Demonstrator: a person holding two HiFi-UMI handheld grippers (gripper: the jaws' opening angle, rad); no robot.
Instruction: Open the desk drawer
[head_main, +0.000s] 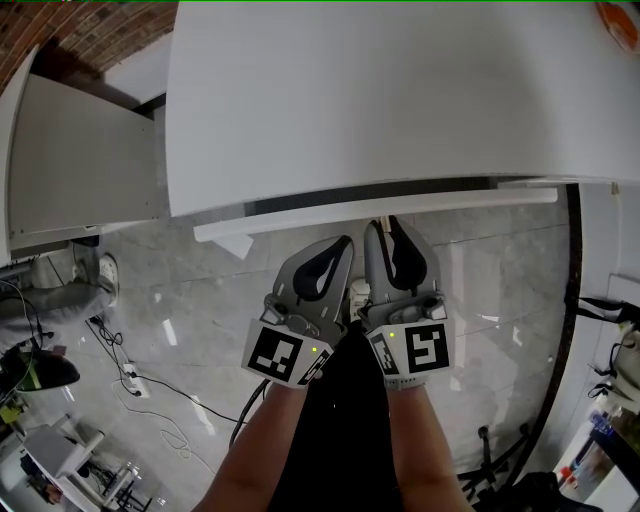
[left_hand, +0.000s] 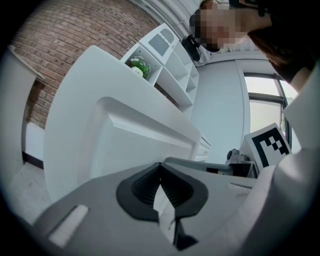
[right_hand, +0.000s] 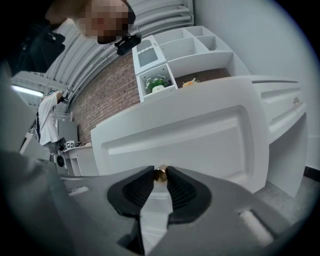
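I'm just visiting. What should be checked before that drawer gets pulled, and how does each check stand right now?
1. Knob between the right hand-held gripper's jaws: ok.
2. Jaws closed on the knob from both sides: ok, though only the very tips hold it.
3. Grip deep enough not to slip off: cannot tell.
4. Left hand-held gripper free: ok, shut on nothing, beside the right one.
5. Drawer front unobstructed: ok, nothing rests against it.
6. Drawer unlocked: cannot tell.
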